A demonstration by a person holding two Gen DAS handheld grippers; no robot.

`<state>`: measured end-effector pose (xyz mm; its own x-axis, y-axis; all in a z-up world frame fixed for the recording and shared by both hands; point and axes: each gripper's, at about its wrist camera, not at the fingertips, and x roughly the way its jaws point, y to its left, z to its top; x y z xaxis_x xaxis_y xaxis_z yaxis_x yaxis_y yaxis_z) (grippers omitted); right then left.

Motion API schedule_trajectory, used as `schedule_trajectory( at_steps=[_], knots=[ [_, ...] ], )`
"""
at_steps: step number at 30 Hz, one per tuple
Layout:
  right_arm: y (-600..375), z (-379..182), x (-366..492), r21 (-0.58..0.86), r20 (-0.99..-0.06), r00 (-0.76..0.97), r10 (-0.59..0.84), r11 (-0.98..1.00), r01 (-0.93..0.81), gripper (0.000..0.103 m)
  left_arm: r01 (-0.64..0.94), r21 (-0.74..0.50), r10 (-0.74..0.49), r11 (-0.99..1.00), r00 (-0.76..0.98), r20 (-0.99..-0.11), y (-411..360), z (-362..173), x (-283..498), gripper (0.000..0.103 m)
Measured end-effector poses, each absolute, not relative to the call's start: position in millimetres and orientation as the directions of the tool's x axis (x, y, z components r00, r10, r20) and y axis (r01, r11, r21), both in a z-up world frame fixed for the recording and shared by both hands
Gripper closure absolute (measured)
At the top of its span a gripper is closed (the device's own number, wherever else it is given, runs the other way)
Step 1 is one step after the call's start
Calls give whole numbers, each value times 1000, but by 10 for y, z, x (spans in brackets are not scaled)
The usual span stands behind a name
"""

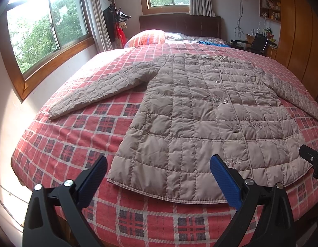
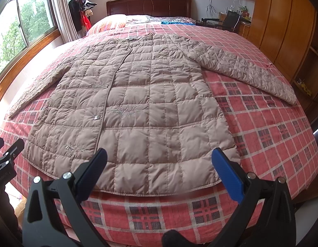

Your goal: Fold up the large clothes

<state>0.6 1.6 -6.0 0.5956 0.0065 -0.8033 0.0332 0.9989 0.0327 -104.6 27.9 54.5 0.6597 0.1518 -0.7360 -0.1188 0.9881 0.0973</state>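
Beige and quilted, the coat (image 1: 200, 111) lies flat and face up on the red plaid bedspread (image 1: 80, 140), front closed, hem toward the foot of the bed, both sleeves spread out to the sides.

The left wrist view shows one sleeve (image 1: 97, 88) in full, running out toward the window side, while the other runs off the picture's right edge. It also catches the pillow (image 1: 146, 37) by the dark headboard (image 1: 179, 23). The right wrist view gives the opposite sleeve (image 2: 247, 74) whole, reaching toward the wooden wardrobe (image 2: 282, 20), and shows more of the coat's right-hand hem corner.

The left gripper (image 1: 159, 175) has its jaws spread wide and holds nothing; its blue pads frame the left half of the hem, and it is hard to tell whether they hang above the cloth or brush it. The right gripper (image 2: 159, 168) is likewise wide open and empty, poised over the right half of the hem.

Both tools point along the bed toward the headboard, side by side at the foot end; each one's tip shows at the edge of the other's view.
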Motion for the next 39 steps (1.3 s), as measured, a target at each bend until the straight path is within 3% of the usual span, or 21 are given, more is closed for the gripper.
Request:
schedule_trajectory(
  at_steps=[26,39],
  knots=[
    [16,-83,18,42,-807,591,14,999,33,2,-116,96,149,989,651,-745,282,509,-1008,4],
    [-328,-85,307,93,-820,569,60,995,30,2,-48,96,104,994,639,-762,58,522,-578,4]
  ],
)
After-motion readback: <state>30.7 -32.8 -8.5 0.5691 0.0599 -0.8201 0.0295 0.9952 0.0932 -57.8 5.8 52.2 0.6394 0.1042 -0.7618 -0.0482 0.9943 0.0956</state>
